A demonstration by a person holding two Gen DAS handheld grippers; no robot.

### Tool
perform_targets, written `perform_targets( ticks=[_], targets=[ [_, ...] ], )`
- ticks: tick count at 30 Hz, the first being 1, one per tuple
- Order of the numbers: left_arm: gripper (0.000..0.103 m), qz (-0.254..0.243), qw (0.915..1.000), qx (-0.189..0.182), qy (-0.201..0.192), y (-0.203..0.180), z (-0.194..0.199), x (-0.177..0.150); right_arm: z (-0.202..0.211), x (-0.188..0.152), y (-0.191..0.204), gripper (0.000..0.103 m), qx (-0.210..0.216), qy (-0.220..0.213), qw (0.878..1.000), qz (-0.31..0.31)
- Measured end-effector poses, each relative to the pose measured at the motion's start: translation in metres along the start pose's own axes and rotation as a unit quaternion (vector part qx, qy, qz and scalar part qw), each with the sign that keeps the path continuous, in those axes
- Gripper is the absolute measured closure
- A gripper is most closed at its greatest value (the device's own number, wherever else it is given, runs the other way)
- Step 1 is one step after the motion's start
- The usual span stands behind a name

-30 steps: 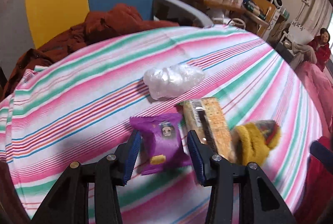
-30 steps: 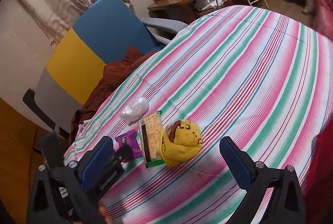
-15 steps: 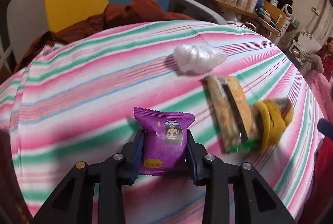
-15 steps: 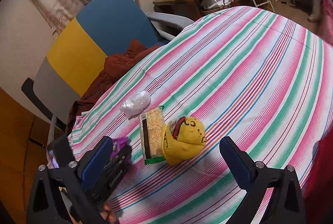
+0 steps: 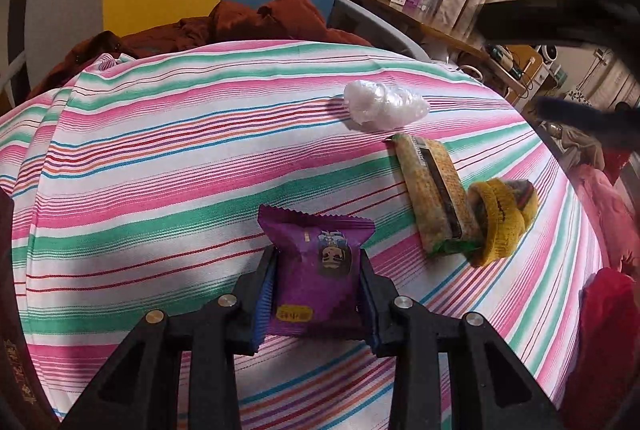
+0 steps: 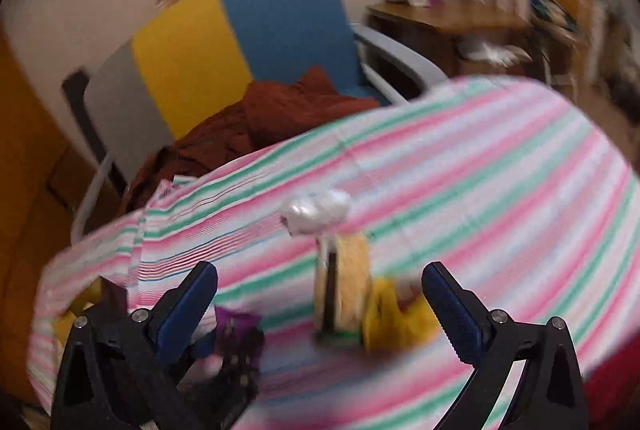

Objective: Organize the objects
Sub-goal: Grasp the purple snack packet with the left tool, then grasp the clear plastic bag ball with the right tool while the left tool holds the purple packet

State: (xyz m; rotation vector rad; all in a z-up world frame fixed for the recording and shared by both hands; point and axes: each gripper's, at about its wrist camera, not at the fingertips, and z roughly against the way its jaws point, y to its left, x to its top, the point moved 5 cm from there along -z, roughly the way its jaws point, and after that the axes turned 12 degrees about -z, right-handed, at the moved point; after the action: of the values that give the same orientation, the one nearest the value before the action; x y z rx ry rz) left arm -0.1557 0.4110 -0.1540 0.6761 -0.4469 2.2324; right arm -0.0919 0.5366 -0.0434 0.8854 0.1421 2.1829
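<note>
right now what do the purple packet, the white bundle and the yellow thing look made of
The purple packet, clamped in the left gripper, looks like glossy plastic film: crimped zigzag edge, printed face. The white bundle seems thin translucent plastic, crinkled and shiny. The yellow thing looks like knitted fabric, matte and ribbed, though its exact kind is unclear.
</note>
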Motion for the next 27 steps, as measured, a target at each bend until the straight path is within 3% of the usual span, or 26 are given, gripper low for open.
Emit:
perform_targets(
  ticks=[4, 8, 14, 16, 17, 27],
  targets=[
    [0.066, 0.006, 0.9999, -0.010, -0.011, 0.003, 0.000, -0.002, -0.053, 0.020, 0.018, 0.000, -0.031, 0.038, 0.997, 0.057],
    [0.066, 0.012, 0.9996, -0.018, -0.018, 0.005, 0.002, -0.004, -0.095, 0.025, 0.022, 0.000, -0.026, 0.074, 0.995, 0.061],
    [0.066, 0.013, 0.9995, -0.016, -0.024, 0.005, 0.003, -0.006, -0.128, 0.024, 0.022, 0.001, -0.020, 0.070, 0.994, 0.078],
    [0.065, 0.013, 0.9995, -0.014, -0.024, 0.005, 0.002, -0.006, -0.137, 0.021, 0.018, 0.014, -0.027, 0.079, 0.992, 0.091],
    [0.065, 0.012, 0.9995, -0.013, -0.025, 0.005, 0.002, -0.006, -0.140, 0.019, 0.016, 0.031, -0.033, 0.079, 0.991, 0.100],
    [0.067, 0.004, 0.9996, 0.000, -0.027, 0.002, 0.001, -0.005, -0.140, 0.023, 0.008, 0.037, -0.023, 0.078, 0.992, 0.096]
  ],
)
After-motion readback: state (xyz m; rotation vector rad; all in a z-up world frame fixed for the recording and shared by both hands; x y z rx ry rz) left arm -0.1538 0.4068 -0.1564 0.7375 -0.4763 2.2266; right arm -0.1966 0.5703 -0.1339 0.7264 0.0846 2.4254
